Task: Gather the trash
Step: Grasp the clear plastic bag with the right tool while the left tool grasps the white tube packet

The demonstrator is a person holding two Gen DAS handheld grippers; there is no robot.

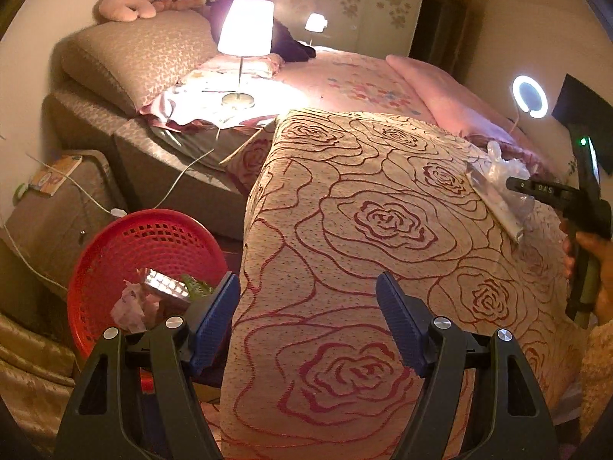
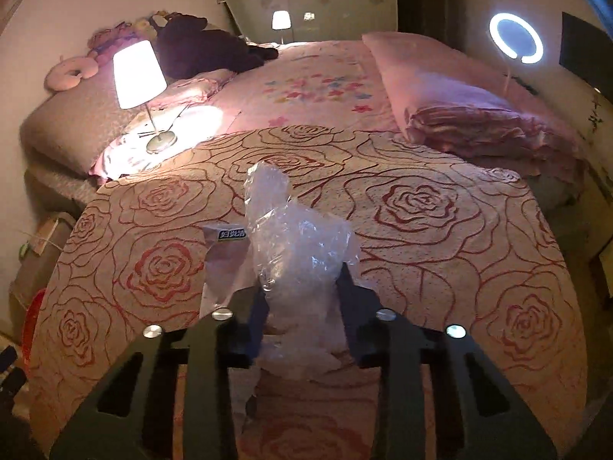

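The left tool [image 1: 308,306] is hovering over the near edge of a rose-patterned blanket [image 1: 383,207] spread over a bed, its blue-padded jaws standing wide apart with nothing between them. Below and to its left, a red plastic basket [image 1: 115,253] is sitting on the floor just beside the bed; it is holding a silver blister pack [image 1: 164,283], crumpled pale paper [image 1: 132,304] and a green wrapper [image 1: 197,287].

The right tool [image 2: 302,299] is reaching down onto the blanket, and a crumpled clear plastic bag [image 2: 299,237] is lying between its jaws. The jaws are drawn in close against the plastic on both sides, gripping it. A flat pale packet [image 2: 226,253] with a dark printed label is lying on the blanket just beside the bag, touching it on the left. In the left wrist view, a hand [image 1: 586,268] is holding the right tool's handle at the far right.

A lit table lamp [image 1: 245,30] is standing on the bed beyond the blanket, and a ring light [image 1: 530,96] is glowing at the right.
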